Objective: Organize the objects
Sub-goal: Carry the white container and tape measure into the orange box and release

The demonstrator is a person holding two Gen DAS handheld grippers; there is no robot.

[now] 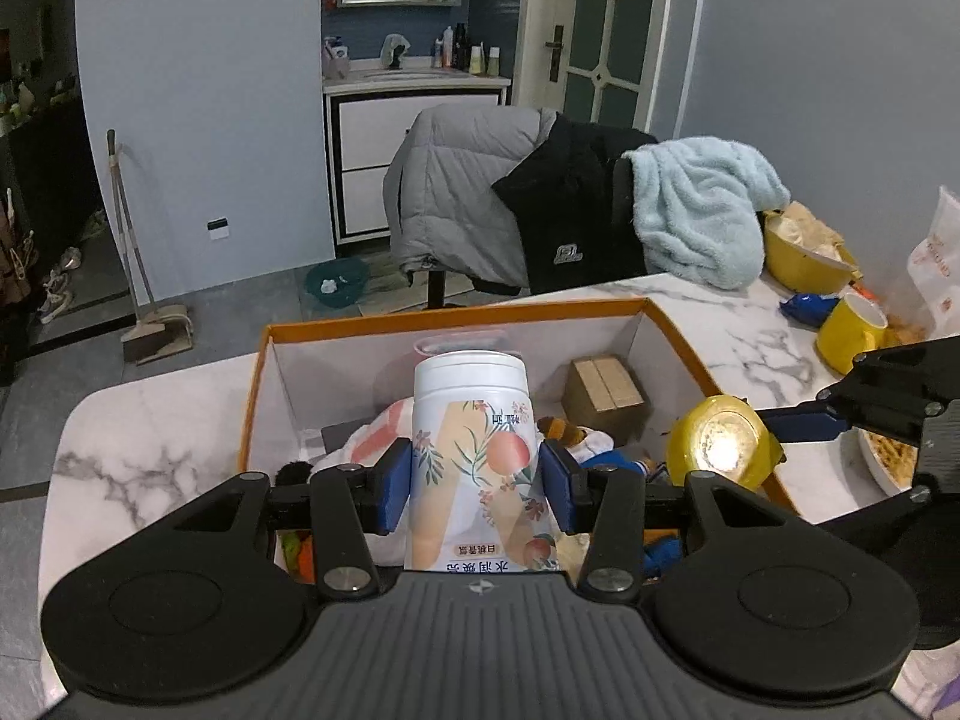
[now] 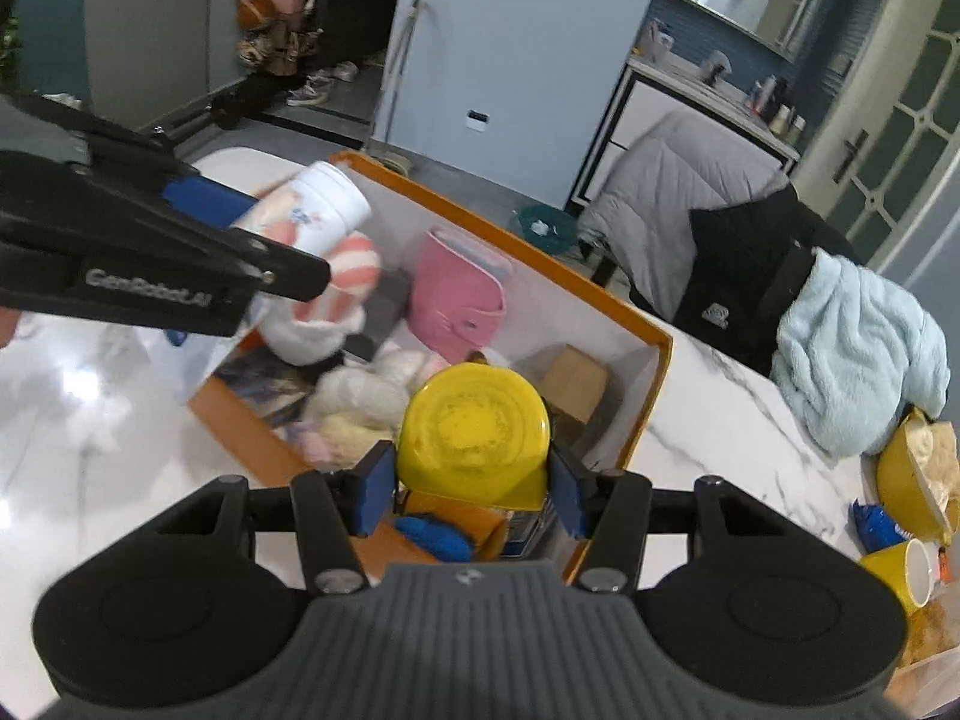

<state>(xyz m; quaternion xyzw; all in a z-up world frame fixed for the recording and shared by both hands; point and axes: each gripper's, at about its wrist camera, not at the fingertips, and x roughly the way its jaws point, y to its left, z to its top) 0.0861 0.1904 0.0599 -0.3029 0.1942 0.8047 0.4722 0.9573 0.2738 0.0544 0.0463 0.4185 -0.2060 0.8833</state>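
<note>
My left gripper (image 1: 476, 483) is shut on a white bottle (image 1: 474, 420) printed with peaches and flowers, held over the orange-rimmed storage box (image 1: 456, 315). The same bottle (image 2: 312, 210) shows at the upper left of the right wrist view, between blue pads. My right gripper (image 2: 474, 489) is shut on a yellow-lidded can (image 2: 474, 435), also above the box (image 2: 654, 354). In the left wrist view that can (image 1: 723, 441) hangs at the box's right side. Inside the box lie a pink pouch (image 2: 456, 294), a small cardboard carton (image 1: 606, 399), a striped cloth (image 2: 342, 288) and soft toys.
The box sits on a white marble table (image 1: 708, 312). At the table's right stand a yellow bowl (image 1: 798, 264), a yellow mug (image 1: 852, 330) and a blue packet (image 1: 807, 306). A chair draped with grey and black jackets (image 1: 510, 204) and a pale blue fleece (image 1: 696, 210) stands behind.
</note>
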